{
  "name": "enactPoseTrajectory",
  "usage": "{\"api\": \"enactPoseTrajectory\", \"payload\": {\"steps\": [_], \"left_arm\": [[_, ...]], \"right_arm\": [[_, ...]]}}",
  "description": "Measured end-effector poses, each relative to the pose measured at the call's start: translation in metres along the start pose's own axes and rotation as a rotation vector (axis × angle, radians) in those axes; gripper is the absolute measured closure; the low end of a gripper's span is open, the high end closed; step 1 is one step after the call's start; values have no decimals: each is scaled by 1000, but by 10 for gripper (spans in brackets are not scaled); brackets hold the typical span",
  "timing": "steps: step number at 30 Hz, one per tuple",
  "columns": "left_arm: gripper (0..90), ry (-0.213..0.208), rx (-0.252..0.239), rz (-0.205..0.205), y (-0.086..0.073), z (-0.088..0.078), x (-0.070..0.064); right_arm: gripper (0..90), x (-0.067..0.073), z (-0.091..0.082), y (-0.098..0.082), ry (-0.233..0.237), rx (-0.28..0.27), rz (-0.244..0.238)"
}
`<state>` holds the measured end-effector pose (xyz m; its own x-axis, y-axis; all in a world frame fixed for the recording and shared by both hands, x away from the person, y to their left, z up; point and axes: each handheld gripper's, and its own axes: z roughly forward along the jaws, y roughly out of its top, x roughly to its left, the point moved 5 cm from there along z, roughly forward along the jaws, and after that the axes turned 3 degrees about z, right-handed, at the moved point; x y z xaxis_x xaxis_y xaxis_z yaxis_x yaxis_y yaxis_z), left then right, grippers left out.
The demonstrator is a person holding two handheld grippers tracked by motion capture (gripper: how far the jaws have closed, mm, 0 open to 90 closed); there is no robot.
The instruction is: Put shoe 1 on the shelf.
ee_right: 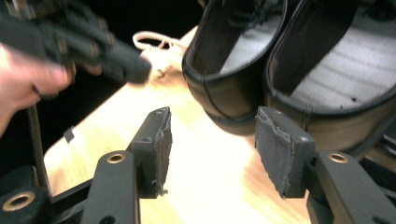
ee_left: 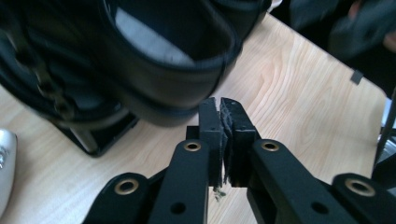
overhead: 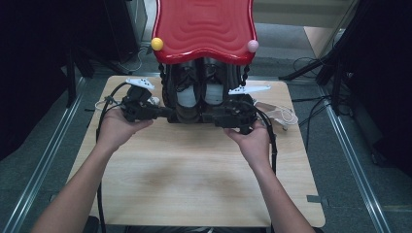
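Pale wood-grain surface, metal rails on grey floor either side, dark room around. Pair of black shoes stands at the far edge under a red wavy board. Left gripper pressed shut, empty, just beside the left shoe's heel. Right gripper wide apart, nothing between, just short of the heels.

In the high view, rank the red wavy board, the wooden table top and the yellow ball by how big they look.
1. wooden table top
2. red wavy board, though it may sit nearer the camera
3. yellow ball
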<state>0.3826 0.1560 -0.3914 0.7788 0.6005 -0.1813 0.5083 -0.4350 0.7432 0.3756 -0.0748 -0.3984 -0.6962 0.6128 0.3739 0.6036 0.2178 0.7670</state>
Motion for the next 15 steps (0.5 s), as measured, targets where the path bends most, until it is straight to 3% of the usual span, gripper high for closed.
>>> {"api": "enactPoseTrajectory", "payload": {"steps": [4,8,12,15], "left_arm": [[900,-25,-30,7,27,-8,-2],[900,-30,-40,21,44,-13,-2],[900,-18,-66,37,76,-23,0],[900,-7,-74,50,91,-26,0]], "right_arm": [[522,-4,4,-12,8,13,-28],[616,-10,7,-18,-40,21,-71],[677,-17,12,-23,-30,31,-49],[801,-21,16,-25,-32,17,-17]]}}
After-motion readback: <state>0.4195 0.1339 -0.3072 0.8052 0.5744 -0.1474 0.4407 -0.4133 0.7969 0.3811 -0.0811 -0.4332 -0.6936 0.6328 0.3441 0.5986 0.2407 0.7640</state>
